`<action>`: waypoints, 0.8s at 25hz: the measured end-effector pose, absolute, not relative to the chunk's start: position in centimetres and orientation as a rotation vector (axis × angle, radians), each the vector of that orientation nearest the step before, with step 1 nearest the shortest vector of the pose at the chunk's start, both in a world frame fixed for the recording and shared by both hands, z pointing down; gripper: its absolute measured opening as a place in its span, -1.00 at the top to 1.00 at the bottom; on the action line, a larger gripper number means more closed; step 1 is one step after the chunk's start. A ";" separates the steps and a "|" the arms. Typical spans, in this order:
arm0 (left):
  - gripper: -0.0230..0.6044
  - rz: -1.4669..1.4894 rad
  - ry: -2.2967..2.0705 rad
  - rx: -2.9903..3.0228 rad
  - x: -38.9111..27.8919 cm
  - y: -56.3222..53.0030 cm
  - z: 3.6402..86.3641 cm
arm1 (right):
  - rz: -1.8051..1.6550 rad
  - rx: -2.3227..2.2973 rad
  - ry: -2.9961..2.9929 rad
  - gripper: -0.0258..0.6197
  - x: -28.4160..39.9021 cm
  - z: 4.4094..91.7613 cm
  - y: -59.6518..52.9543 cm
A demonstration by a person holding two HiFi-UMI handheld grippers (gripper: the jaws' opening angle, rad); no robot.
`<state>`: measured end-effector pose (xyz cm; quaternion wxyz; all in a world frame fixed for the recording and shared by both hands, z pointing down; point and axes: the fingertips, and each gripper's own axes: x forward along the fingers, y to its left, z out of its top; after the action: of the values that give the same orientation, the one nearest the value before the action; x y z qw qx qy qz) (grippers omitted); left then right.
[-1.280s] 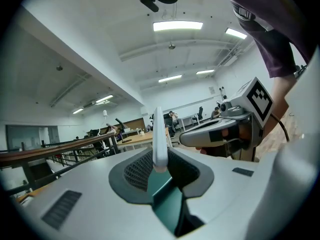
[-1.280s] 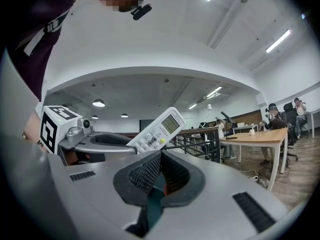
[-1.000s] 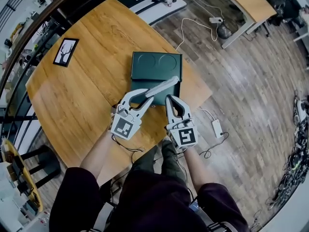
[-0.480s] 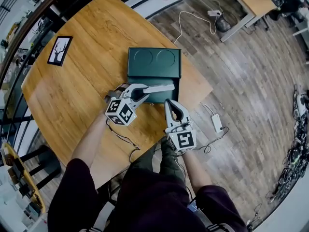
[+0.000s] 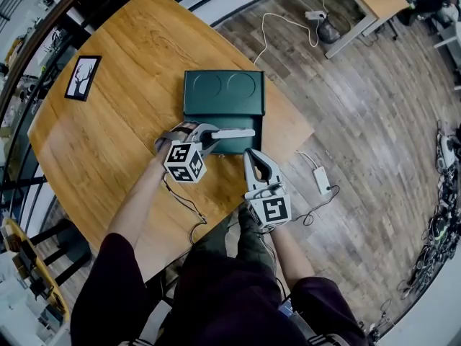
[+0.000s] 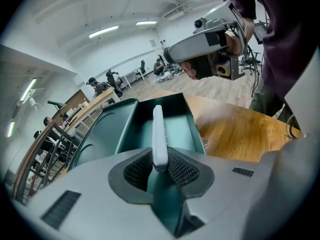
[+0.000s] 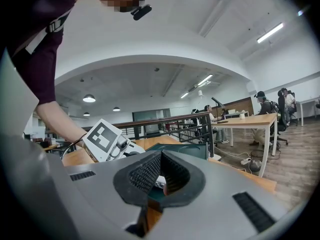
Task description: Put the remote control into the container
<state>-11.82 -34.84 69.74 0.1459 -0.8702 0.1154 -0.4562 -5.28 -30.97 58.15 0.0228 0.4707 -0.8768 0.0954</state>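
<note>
Firmly, left gripper [image 6: 160,168] fingers [image 6: 184,171] pinch the remote control [image 6: 158,131], jutting out over the container [image 6: 126,126].

the left claw [image 6: 160,170] hides the remote control's [image 6: 158,134] gripped end and the container's [image 6: 125,129] near wall.

1. Your head camera looks steeply down from well above the table [image 5: 108,121], taking in the left gripper [image 5: 214,132] and right gripper [image 5: 250,155].
2. Your left gripper camera tilts down along its jaws, close over the green container [image 6: 125,129].
3. Your right gripper camera faces almost level across the table; all three views share that container.
</note>
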 end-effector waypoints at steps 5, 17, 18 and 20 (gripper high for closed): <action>0.61 -1.352 0.327 -2.498 -11.7 -34.8 70.2 | 0.314 1.454 -2.692 0.87 -4.8 58.4 -30.7; 0.41 -1.368 0.331 -2.599 -11.6 -34.1 69.7 | 0.311 1.468 -2.701 0.87 -3.6 58.1 -30.8; 0.41 -1.367 0.335 -2.601 -11.6 -34.0 69.6 | 0.313 1.463 -2.698 0.87 -3.6 58.2 -30.7; 0.41 -1.371 0.339 -2.598 -11.6 -34.0 69.4 | 0.312 1.447 -2.696 0.87 -3.5 58.2 -30.6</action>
<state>-11.60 -33.96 69.44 0.0922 -0.8748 0.1142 -0.4617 -3.52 -30.61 58.19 0.0330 0.4703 -0.8761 0.1013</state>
